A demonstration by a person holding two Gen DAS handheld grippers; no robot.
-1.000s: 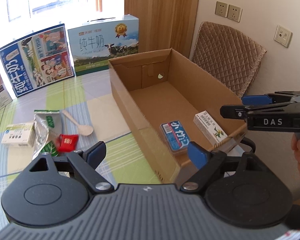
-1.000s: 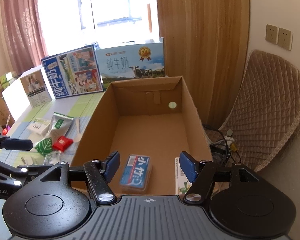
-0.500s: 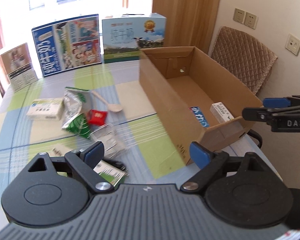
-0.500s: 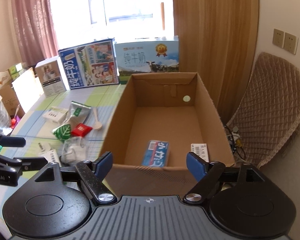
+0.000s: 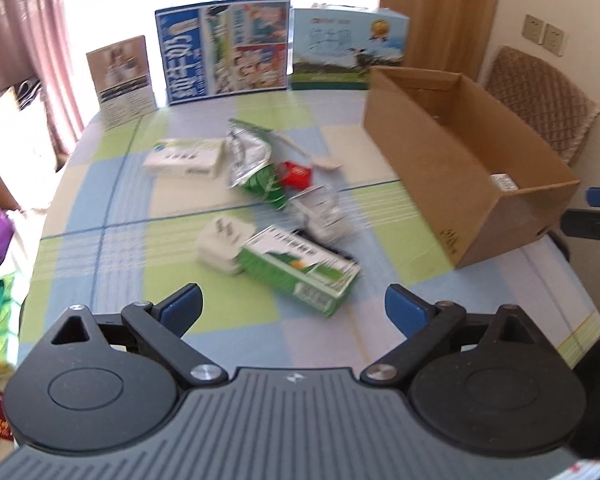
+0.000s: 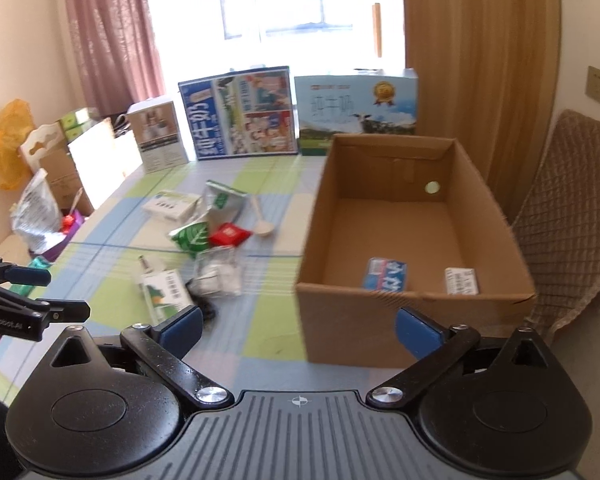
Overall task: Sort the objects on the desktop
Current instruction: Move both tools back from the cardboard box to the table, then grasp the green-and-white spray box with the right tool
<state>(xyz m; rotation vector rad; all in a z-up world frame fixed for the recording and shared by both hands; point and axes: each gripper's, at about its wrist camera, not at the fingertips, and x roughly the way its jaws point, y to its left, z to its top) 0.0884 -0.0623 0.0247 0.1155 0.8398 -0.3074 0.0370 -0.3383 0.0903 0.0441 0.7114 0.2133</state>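
Note:
An open cardboard box (image 5: 452, 184) (image 6: 384, 320) stands at the table's right; inside lie a blue packet (image 6: 385, 274) and a white box (image 6: 461, 280). Loose items lie left of it: a green-white carton (image 5: 300, 268) (image 6: 165, 294), a white plug (image 5: 220, 240), a clear bag (image 5: 322, 210) (image 6: 218, 272), a red packet (image 5: 296, 174) (image 6: 230, 234), a green leaf packet (image 5: 262, 184) (image 6: 192, 238), a silver pouch (image 5: 244, 152), a white box (image 5: 184, 158) (image 6: 170, 204), a spoon (image 6: 260, 220). My left gripper (image 5: 294, 308) is open above the table's near edge, before the carton. My right gripper (image 6: 298, 328) is open before the box.
Milk cartons (image 5: 224, 50) (image 5: 348, 50) (image 6: 240, 112) and a small display box (image 5: 120, 76) stand at the table's far edge. A quilted chair (image 6: 572, 208) stands right of the box. Bags and boxes lie off the table's left side (image 6: 40, 208).
Both grippers have pulled back from over the cardboard box, both empty and open. The left view has swung left onto the loose items on the table.

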